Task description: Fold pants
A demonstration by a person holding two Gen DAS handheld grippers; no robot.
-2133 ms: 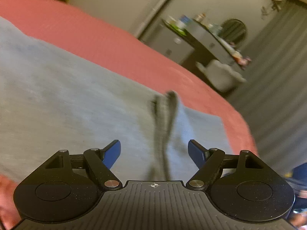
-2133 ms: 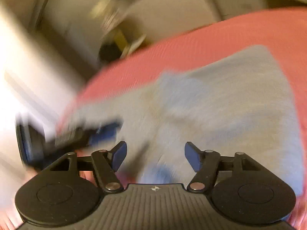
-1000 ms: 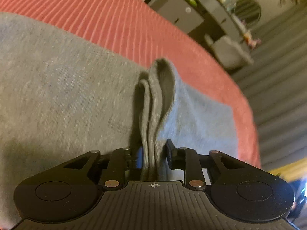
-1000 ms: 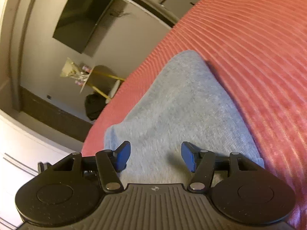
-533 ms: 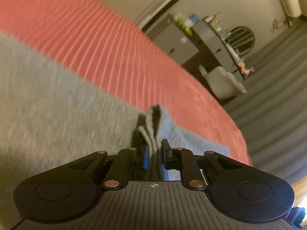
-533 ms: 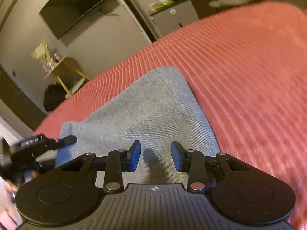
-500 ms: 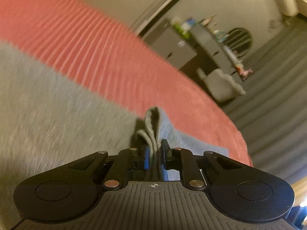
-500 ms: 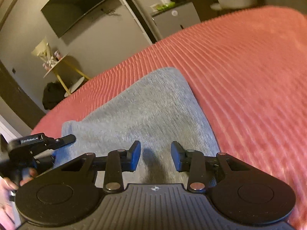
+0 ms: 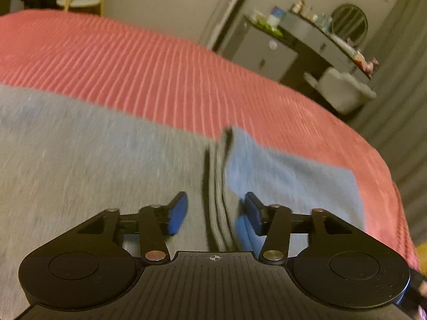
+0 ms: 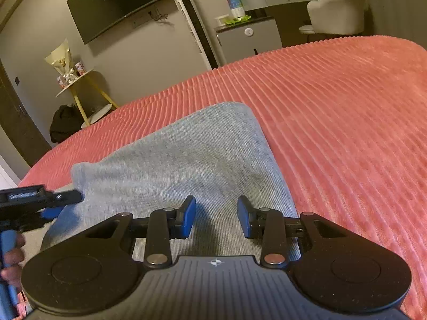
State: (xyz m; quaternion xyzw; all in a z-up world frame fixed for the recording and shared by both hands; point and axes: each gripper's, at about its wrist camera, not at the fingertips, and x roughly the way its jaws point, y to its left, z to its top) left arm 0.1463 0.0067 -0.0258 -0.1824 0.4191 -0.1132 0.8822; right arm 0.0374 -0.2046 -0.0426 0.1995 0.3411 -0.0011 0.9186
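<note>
Grey pants (image 9: 80,173) lie flat on a red ribbed bedspread (image 9: 160,66). Their ribbed cuff (image 9: 217,186) stands up as a narrow ridge between the blue pads of my left gripper (image 9: 214,213). Its jaws are opening and the pads stand clear of the cuff on both sides. In the right wrist view, the folded end of the pants (image 10: 186,154) lies under my right gripper (image 10: 216,220), whose pads are apart just above the flat cloth with nothing pinched. The left gripper (image 10: 66,196) and a hand (image 10: 10,258) show at the pants' left edge.
The bedspread (image 10: 347,120) stretches wide to the right of the pants. Beyond the bed stand a grey cabinet (image 10: 248,40), a white chair (image 10: 336,13), a wall TV (image 10: 120,5) and a small yellow-legged side table (image 10: 77,80). The bed's edge drops off at the right (image 9: 395,186).
My left gripper was pinching the ribbed cuff half a second ago; now its jaws have spread and let it go, and it has lifted slightly. The right gripper's jaws narrowed and its wrist rolled.
</note>
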